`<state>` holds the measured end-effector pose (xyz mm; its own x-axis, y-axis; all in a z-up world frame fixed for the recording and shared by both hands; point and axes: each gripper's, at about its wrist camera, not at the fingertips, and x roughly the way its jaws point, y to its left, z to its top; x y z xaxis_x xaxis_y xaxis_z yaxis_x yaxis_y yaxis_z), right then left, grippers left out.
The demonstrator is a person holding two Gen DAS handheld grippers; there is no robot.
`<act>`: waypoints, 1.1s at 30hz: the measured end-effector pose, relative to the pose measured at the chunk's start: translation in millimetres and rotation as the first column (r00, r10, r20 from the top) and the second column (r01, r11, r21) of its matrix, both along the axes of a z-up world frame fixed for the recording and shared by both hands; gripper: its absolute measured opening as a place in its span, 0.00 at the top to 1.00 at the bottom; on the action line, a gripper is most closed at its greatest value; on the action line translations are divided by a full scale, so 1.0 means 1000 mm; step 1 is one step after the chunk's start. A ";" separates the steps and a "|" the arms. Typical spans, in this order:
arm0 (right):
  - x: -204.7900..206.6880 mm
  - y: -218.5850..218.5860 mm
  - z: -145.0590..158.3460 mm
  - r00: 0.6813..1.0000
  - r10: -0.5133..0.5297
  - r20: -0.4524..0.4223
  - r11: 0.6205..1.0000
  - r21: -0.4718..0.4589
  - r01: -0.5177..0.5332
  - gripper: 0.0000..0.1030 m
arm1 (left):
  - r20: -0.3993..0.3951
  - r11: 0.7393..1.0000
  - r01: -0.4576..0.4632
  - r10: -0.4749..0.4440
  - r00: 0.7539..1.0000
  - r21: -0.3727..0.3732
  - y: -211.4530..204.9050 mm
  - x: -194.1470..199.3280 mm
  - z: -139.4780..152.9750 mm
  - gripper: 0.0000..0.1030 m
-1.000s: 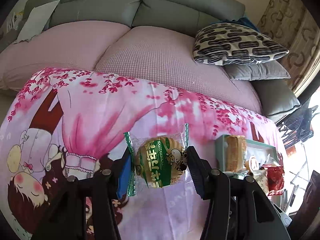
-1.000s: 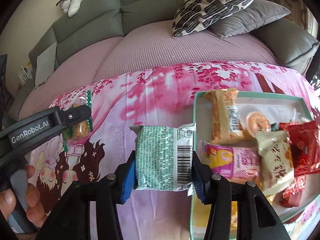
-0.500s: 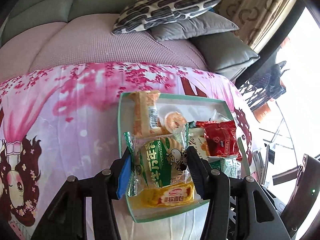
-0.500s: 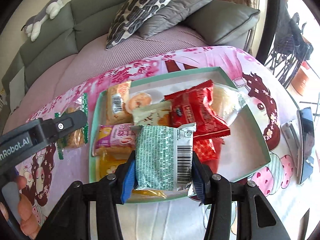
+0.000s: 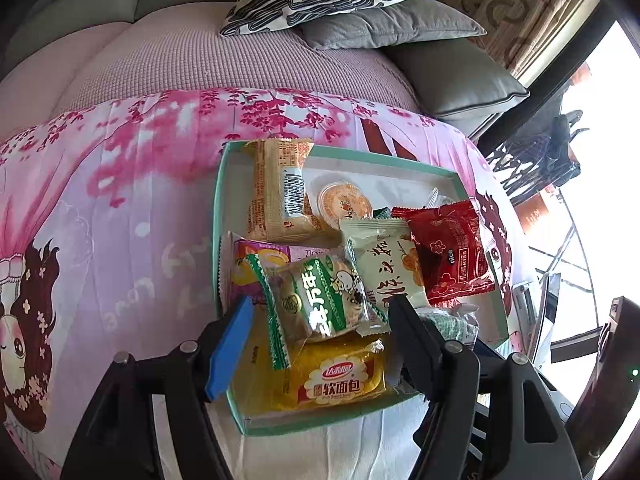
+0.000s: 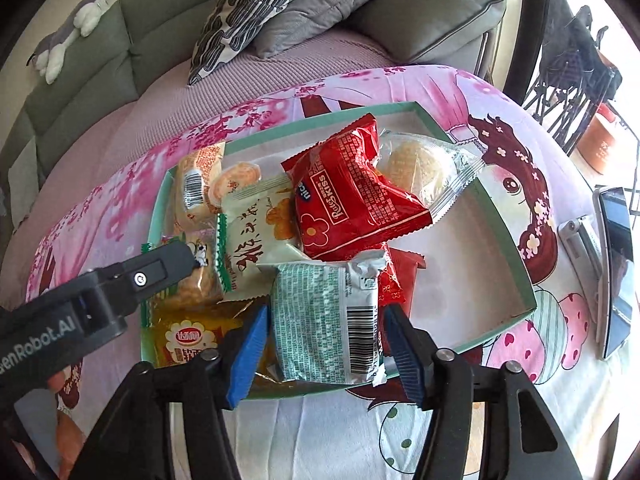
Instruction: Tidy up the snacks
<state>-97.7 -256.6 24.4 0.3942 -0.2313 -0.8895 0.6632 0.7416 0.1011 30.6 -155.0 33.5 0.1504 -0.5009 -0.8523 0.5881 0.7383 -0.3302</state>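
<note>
Since half-second ago, left gripper (image 5: 320, 316) opened: green-striped cake packet (image 5: 316, 300) dropped free between spread fingers, lying tilted on yellow bread pack (image 5: 340, 376) inside teal tray (image 5: 218, 200). Right gripper (image 6: 324, 332) fingers no longer pinch pale green wafer packet (image 6: 326, 320); gaps visible both sides, packet over tray's near edge. Red packet (image 6: 352, 200) just beyond fingertips. Phone (image 6: 616, 264) well right of fingers, outside tray.

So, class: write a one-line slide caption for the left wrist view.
The left hand-held gripper, jaws parted, releases a green-wrapped cake onto the snacks in the teal tray.
</note>
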 end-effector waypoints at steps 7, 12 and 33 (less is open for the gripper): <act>-0.006 0.020 0.006 0.999 0.037 -0.005 0.999 -0.027 -0.037 0.09 | 0.132 0.994 -0.097 0.090 0.987 0.048 0.044 -0.014 0.003 0.09; -0.008 0.037 0.004 0.997 0.069 -0.033 0.996 -0.057 -0.071 0.00 | 0.183 0.982 -0.166 0.147 0.972 0.093 0.080 -0.020 -0.004 0.04; -0.002 0.068 -0.008 0.997 0.074 -0.035 0.993 -0.093 -0.077 0.00 | 0.258 0.923 -0.329 0.275 0.926 0.198 0.132 -0.027 -0.024 0.04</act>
<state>-99.6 -189.0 16.9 0.3863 -0.2854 -0.8771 0.6064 0.7951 0.0083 3.5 -22.9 9.1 0.4606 -0.1925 -0.8665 0.3624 0.9319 -0.0144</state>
